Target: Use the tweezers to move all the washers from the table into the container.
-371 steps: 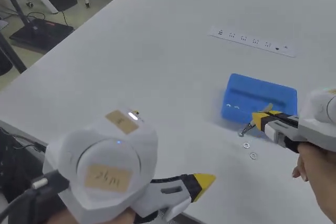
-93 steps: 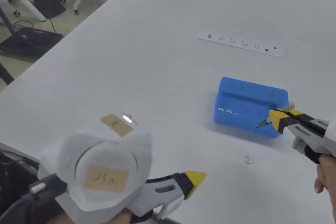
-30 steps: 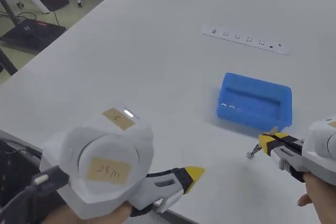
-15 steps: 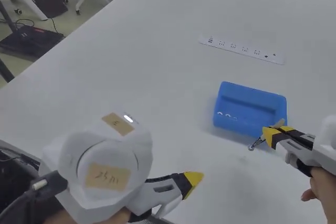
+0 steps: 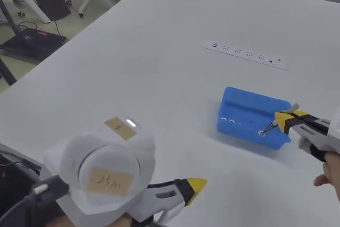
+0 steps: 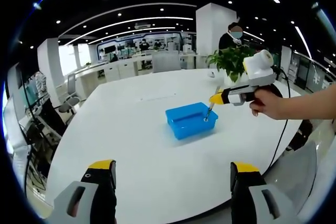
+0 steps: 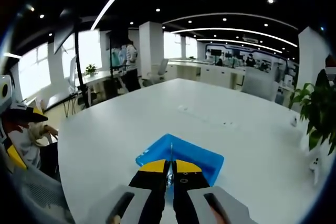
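The right claw (image 5: 284, 116) is clamped on slim metal tweezers (image 5: 270, 127), which slant down and away from it along its own axis. Their tip, carrying what looks like a small silver washer (image 5: 262, 133), sits inside the blue rectangular plastic container (image 5: 249, 102), just past its near wall, so the drop lies straight below. Two other washers (image 5: 228, 122) rest at the container's left end. The left claw (image 5: 194, 184), spread and empty, hangs well apart over the white counter (image 5: 159, 51).
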Demonstrator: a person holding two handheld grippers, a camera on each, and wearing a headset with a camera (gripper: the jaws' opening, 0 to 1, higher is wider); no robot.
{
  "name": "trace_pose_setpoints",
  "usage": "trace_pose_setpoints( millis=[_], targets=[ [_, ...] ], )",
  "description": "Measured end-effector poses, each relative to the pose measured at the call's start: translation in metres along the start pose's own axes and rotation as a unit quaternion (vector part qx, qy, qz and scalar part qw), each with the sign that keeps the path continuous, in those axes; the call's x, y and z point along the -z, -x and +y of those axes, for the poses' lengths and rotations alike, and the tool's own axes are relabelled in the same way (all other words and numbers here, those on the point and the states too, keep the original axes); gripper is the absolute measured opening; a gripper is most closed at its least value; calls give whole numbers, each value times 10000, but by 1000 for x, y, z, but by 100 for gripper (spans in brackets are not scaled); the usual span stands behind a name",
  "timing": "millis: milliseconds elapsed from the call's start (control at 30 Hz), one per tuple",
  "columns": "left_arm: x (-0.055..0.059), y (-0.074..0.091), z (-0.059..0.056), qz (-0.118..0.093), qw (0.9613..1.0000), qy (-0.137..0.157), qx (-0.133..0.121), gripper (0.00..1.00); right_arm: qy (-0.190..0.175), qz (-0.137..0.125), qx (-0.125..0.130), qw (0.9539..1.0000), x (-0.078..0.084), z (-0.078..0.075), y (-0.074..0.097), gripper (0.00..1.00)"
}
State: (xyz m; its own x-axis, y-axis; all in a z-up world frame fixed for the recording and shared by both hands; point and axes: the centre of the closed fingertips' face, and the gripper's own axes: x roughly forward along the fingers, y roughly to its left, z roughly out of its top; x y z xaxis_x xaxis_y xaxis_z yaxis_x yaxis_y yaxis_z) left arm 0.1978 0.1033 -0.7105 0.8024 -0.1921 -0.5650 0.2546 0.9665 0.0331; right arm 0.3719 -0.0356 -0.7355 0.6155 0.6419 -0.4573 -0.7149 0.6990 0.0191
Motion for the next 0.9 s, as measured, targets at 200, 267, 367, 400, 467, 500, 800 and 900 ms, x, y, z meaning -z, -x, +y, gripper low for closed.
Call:
trace_pose_setpoints(
  millis=[200,267,367,400,467,500,800,900],
  targets=[
    [2,-1,0,27,10000,27,-14,92,47,-21,25,10000,-3,-4,-8,0],
    [3,-1,0,52,10000,23,-21,92,60,-28,42,10000,-4,-5,-12,0],
    [5,-1,0,86,10000,39,-24,92,70,-14,52,10000,-4,-8,-20,0],
    [5,-1,0,103,9999,44,-25,92,79,7,57,10000,-3,-9,-24,0],
    [6,-2,1,125,9999,48,-38,92,123,68,79,9999,1,-12,-30,0],
    [7,-2,1,129,9999,51,-39,92,120,110,73,9998,3,-14,-33,0],
    [3,-7,3,171,9998,98,-45,92,193,421,57,9989,24,-20,-49,0],
    [-6,-10,1,82,9999,74,-22,92,181,511,43,9985,32,-20,-53,0]
  ],
)
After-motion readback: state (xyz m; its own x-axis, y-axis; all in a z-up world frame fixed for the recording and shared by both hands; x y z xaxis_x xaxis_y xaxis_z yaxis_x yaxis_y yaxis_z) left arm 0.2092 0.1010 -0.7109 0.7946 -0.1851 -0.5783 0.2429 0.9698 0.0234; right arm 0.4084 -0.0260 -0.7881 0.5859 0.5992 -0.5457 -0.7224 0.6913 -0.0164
